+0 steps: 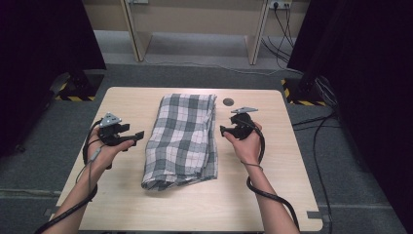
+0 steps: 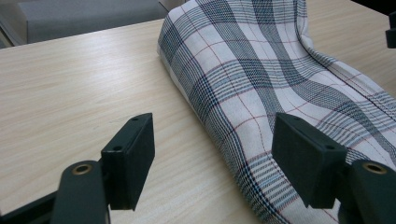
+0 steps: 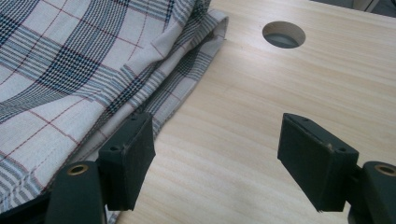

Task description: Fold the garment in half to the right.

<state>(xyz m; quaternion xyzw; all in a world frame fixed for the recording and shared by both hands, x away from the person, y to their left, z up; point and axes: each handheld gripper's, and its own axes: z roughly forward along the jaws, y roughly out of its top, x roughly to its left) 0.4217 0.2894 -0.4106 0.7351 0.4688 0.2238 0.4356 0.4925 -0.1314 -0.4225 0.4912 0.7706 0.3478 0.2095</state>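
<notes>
2 open tools flanking folded plaid cloth; round table hole beyond right tool.

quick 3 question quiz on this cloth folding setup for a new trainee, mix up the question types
1. True or false: the folded checked cloth lies between the left gripper and the right gripper.
2. How do the right gripper's jaws stand? A) shut on the cloth B) open, holding nothing C) shut on a cable
3. What feature is cut into the wooden table just beyond the right gripper?

Key
1. True: one gripper is at each long side of the cloth.
2. B: open, with bare table between the pads beside the cloth's edge.
3. A round hole.
</notes>
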